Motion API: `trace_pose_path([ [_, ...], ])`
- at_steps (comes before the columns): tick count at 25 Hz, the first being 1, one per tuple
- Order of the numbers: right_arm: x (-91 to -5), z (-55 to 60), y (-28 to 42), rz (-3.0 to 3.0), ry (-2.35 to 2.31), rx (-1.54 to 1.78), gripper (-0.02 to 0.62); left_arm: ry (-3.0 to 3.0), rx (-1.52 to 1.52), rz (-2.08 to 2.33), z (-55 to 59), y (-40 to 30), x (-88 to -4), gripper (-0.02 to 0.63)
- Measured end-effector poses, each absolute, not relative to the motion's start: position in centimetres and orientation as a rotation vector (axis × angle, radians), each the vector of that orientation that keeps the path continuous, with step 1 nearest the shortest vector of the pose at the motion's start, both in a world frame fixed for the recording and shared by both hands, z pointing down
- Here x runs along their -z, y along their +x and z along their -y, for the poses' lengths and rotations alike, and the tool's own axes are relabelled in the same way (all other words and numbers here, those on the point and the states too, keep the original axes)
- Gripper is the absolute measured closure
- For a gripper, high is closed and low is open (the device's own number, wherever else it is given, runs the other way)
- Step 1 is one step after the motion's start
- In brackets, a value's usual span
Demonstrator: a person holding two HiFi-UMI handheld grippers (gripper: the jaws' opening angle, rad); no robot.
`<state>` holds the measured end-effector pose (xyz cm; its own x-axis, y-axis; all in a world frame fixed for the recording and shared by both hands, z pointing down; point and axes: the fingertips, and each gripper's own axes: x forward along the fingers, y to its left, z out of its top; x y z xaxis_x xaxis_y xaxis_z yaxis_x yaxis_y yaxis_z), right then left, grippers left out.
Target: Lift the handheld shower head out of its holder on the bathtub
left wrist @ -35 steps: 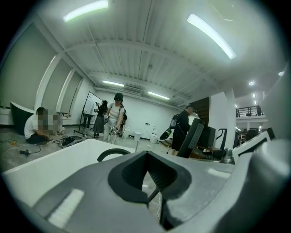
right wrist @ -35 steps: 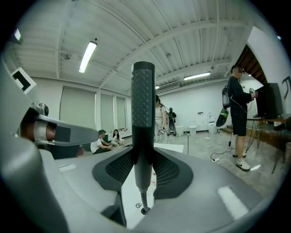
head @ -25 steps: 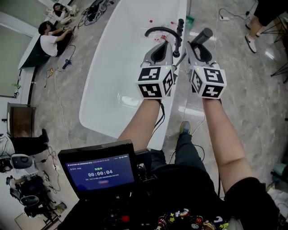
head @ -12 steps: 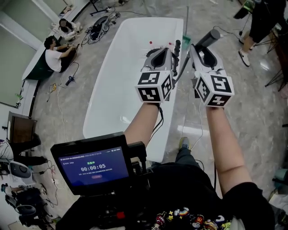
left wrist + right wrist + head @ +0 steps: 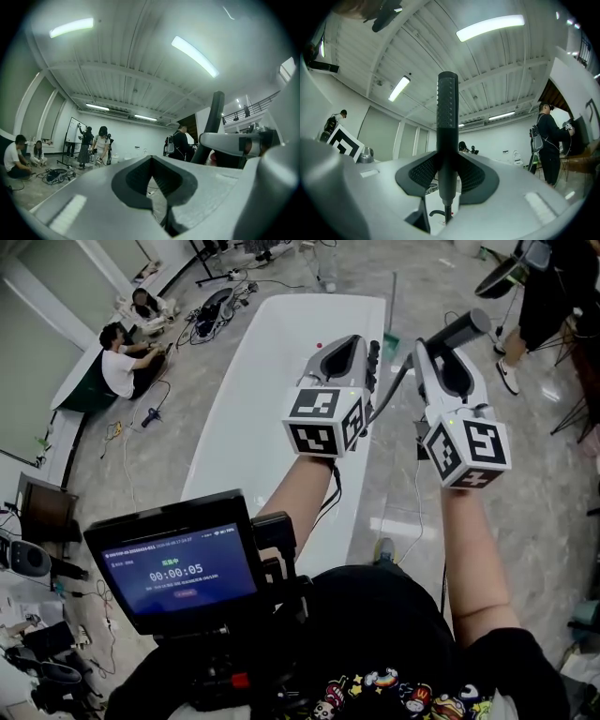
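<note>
Clamped the shower head (image 5: pixel 447 108) in the right gripper (image 5: pixel 447 177), pads pressed against both sides of its dark, dimpled handle, the head pointing up past the jaw tips. Held it raised in the air and out of its holder, in the head view off to the right of the bathtub (image 5: pixel 272 371) and above the grey floor. Trailed a thin hose (image 5: pixel 394 390) from its lower end down and leftward toward the dark fittings (image 5: pixel 373 354) on the tub's right rim.

Carried nothing in the left gripper (image 5: pixel 152 185), its jaws pressed together with only the small notch of the pads showing between them. Hovered it over the tub's right rim, just in front of the fittings and near the right gripper, the two apart.

Showed a timer on the monitor (image 5: pixel 178 573) at the lower left. Sat on the floor left of the tub, among cables: two people (image 5: pixel 127 357).
</note>
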<state>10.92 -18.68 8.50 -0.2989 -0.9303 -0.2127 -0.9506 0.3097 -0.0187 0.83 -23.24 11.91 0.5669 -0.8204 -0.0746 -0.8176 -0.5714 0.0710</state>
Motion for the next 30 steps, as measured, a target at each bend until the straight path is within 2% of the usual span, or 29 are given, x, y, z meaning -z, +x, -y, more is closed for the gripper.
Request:
trace_pose_path([
  [30, -9.3, 18.8, 11.1, -2.372, -1.797, -0.160, 0.440, 2.747, 0.138, 1.431, 24.4, 0.4, -12.6, 0.605],
])
